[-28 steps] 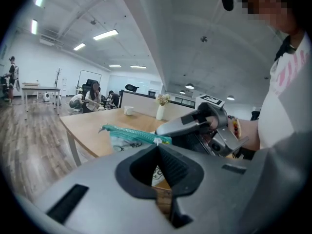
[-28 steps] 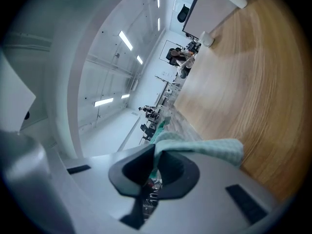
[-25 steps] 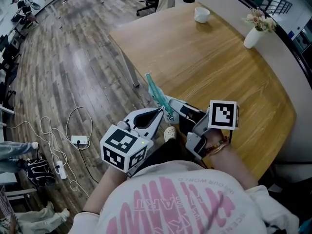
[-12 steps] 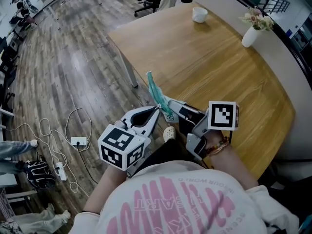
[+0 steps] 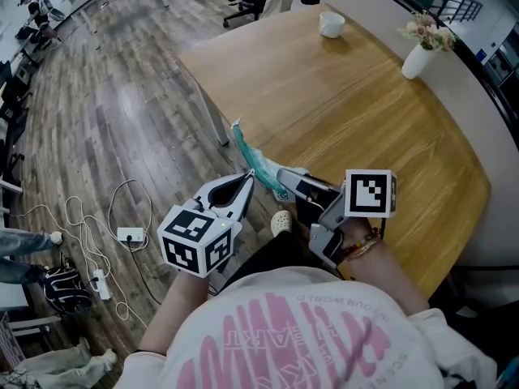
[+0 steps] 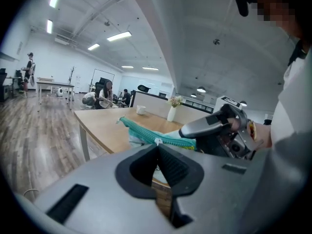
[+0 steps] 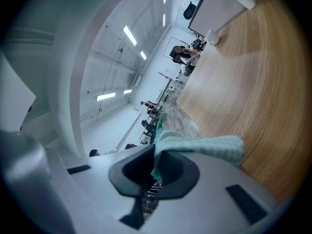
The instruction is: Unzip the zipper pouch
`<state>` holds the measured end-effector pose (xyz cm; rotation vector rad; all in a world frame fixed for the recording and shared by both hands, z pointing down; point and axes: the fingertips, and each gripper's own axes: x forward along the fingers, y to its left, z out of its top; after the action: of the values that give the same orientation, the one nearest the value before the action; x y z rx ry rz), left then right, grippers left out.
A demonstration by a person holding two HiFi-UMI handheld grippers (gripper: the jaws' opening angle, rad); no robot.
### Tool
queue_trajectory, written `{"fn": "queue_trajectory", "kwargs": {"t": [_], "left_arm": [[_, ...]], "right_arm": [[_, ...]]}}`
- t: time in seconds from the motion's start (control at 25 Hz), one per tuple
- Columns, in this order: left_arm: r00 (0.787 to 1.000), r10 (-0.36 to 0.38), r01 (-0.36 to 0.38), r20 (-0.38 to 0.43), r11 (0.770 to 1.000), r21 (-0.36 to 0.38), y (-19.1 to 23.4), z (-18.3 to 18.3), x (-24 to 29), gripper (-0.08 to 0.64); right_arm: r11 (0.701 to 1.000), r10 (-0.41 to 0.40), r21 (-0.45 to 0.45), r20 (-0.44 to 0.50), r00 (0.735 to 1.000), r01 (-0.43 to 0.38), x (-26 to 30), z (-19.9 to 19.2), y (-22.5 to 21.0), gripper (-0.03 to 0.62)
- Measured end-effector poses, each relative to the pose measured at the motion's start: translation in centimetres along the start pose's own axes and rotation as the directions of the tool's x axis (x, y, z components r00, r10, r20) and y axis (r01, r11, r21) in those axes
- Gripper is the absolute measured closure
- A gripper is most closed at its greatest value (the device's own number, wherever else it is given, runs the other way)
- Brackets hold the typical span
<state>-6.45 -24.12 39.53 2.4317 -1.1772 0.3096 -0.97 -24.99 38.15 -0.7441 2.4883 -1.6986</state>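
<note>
Since a second ago, the left tongs (image 5: 247, 177) sit further left, drawn away from the right tongs (image 5: 285, 173), and the loose end of the green pouch (image 5: 246, 151) has swung left with them.

Head view: pouch is held in the air between the two tips, beside the edge of the table (image 5: 365, 104). Its loose end sticks out beyond the left tongs. Cup (image 5: 332, 24) and vase (image 5: 418, 60) stand well beyond both tongs.

Left gripper view: jaws together, pinching the small white zipper pull (image 6: 157, 141). The zipper runs just beyond the tip, with the right tongs at its right end.

Right gripper view: jaws clamped on a fold of pouch cloth. The rest bulges right of the tip, over the table.
</note>
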Motion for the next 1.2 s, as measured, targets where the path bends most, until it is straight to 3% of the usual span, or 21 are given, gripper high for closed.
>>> {"fn": "queue_trajectory", "kwargs": {"t": [0.2,1.2], "left_arm": [[0.999,0.036,-0.036,0.001,0.999,-0.006,1.1,0.0,-0.4,0.555],[0.991,0.132,-0.128,0.031,0.986,-0.107,4.0,-0.9,-2.8,0.554]], "right_arm": [[0.999,0.045,-0.015,-0.016,0.999,-0.046,0.4,0.0,0.9,0.584],[0.998,0.061,-0.025,-0.046,0.997,-0.062,-0.6,-1.2,1.5,0.584]]}}
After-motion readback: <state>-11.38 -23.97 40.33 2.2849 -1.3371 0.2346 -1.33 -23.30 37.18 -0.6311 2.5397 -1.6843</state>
